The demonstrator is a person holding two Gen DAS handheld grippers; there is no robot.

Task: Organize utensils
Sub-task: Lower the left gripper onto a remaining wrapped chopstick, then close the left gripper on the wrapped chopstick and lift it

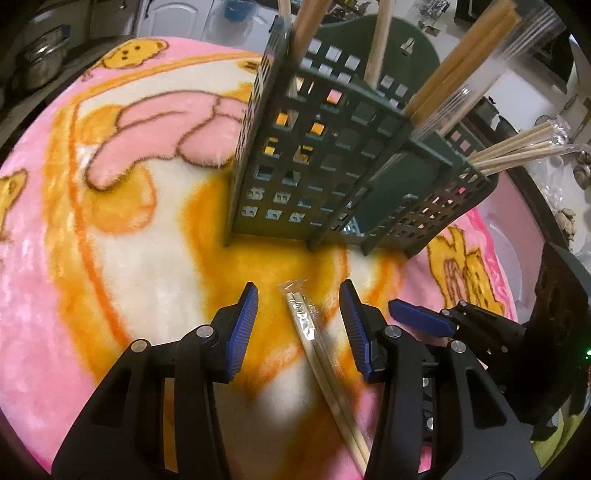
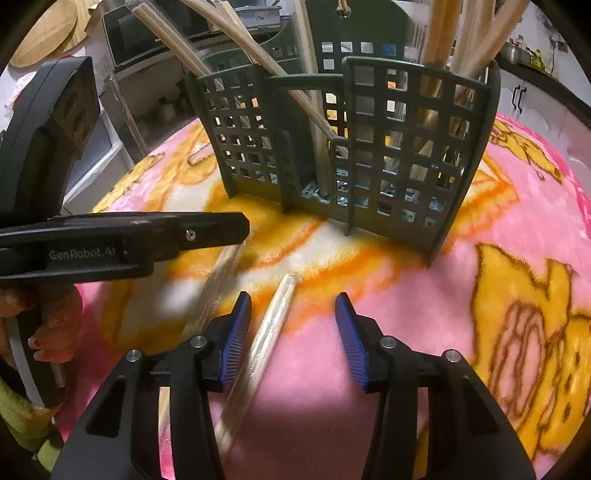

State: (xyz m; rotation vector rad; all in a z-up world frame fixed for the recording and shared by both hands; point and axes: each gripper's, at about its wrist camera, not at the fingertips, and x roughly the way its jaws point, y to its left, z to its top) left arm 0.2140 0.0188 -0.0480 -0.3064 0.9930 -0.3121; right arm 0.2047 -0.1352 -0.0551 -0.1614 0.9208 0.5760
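Note:
A dark green lattice utensil caddy (image 1: 314,162) (image 2: 388,155) stands upright on the pink and orange blanket and holds several wrapped chopsticks (image 1: 461,77) (image 2: 443,40). My left gripper (image 1: 299,314) is open, its jaws either side of a wrapped chopstick pair (image 1: 314,343) lying on the blanket. My right gripper (image 2: 293,332) is open over another wrapped chopstick pair (image 2: 266,339) lying between its jaws. The right gripper also shows at the lower right of the left wrist view (image 1: 424,319). The left gripper shows at the left of the right wrist view (image 2: 207,229).
The blanket (image 1: 110,221) (image 2: 480,314) covers a round table. Metal pots (image 1: 40,59) stand beyond the far left edge. A microwave (image 2: 147,33) and a wooden board (image 2: 44,33) stand behind. A third wrapped pair (image 2: 218,280) lies under the left gripper.

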